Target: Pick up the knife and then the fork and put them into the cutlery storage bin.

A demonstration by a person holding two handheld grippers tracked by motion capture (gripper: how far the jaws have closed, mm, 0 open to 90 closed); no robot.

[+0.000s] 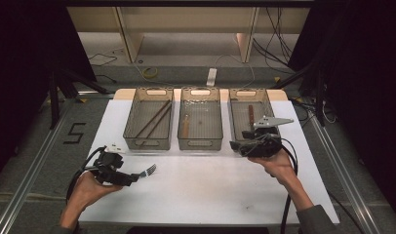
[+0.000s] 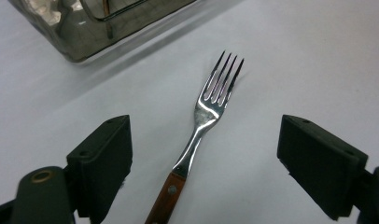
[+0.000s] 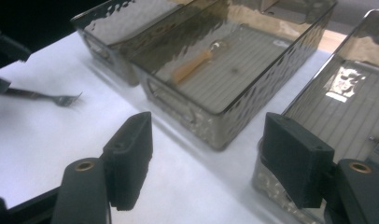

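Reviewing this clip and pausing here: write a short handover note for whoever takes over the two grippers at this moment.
Left gripper: open, fingers either side of the fork on the white sheet, not gripping it.
Right gripper: open and empty, at the near end of the right tray.
Done: left tray holds two long sticks, middle tray a wooden-handled utensil, right tray a dark-handled one.
Left: probably close on the fork and put it in a tray; which tray is not clear.

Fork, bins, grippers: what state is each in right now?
Fork: flat on the table, between the open left fingers, not gripped.
Left gripper: open.
Right gripper: open, empty.
Left bin: holds two long sticks.
Middle bin: holds one wooden-handled utensil.
Right bin: holds one dark-handled utensil.
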